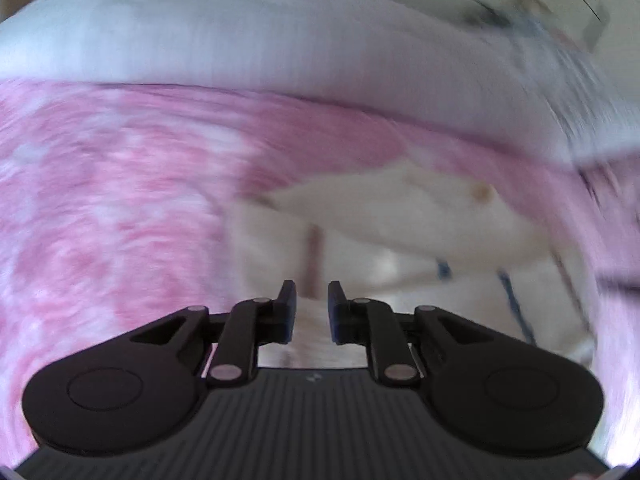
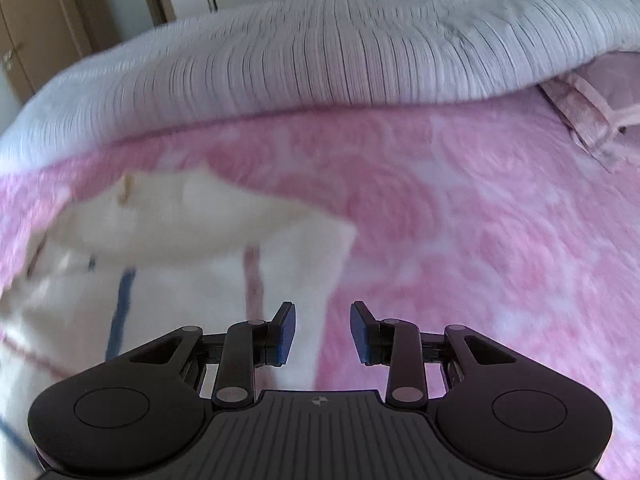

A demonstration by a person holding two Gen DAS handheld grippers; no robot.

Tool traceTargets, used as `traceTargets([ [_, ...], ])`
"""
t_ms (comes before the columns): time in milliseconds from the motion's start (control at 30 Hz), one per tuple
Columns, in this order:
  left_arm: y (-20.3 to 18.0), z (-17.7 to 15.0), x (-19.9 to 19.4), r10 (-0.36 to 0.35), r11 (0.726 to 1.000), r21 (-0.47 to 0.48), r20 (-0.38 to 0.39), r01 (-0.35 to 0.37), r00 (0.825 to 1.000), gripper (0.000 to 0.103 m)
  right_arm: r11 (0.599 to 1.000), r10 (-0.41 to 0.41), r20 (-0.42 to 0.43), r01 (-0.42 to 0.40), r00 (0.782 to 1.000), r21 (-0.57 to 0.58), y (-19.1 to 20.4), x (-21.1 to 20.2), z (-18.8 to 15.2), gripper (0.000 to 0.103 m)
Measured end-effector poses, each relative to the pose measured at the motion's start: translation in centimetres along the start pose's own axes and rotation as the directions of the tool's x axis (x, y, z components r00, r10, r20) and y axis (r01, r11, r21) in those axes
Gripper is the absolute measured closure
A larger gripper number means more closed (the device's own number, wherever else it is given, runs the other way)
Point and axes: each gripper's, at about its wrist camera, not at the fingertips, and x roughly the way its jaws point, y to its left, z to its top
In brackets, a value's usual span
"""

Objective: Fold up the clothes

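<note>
A cream-white garment [image 1: 384, 216] lies on a bed covered by a pink and white mottled blanket [image 1: 112, 200]. Seen from the left wrist, the garment sits right of centre, just ahead of the left gripper [image 1: 312, 300], whose jaws stand apart with only a narrow gap and nothing held between them. One part of the cloth is folded over the rest, its pointed corner aimed left; thin red and blue lines run across the lower layer. Motion blur smears the view, so the garment's type and full outline cannot be told, and its right edge is lost in blur. A pale ribbed quilt [image 1: 280, 32] is heaped along the far side of the bed.

From the right wrist, the garment [image 2: 180, 224] fills the lower left and is cut off by the frame edge, its long side running left to right. The right gripper [image 2: 323, 322] hovers wide open and empty over its right edge. A pinkish pillow [image 2: 596, 108] lies far right, part covered by the quilt [image 2: 320, 48].
</note>
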Motion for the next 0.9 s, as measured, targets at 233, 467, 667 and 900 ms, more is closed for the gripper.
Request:
traceTargets([
  [233,0.7,-1.1,5.1,-0.004,0.999,0.037,-0.026,0.005,1.0,0.094,1.0,0.017,-0.037,-0.016,0.999,0.027,-1.0,7.4,0.7,0.069],
  [467,0.3,-2.3,3.6,-0.003,0.997,0.079,-0.009,0.003,1.0,0.094,0.987,0.011,-0.009,-0.009,1.0,0.159,-1.9,4.0,0.0,0.069],
  [667,0.1,-4.5,2.7,-0.021,0.99,0.14,0.018,0.018,1.0,0.094,0.985,0.014,0.007,-0.015,1.0,0.174,0.1,0.2,-3.2,0.069],
  [900,1.7,-6.5,-4.5,-0.097,0.989,0.116,0.021,0.094,0.995,0.09,0.956,0.041,0.041,-0.052,0.998,0.29,1.5,-4.8,-6.8,0.068],
])
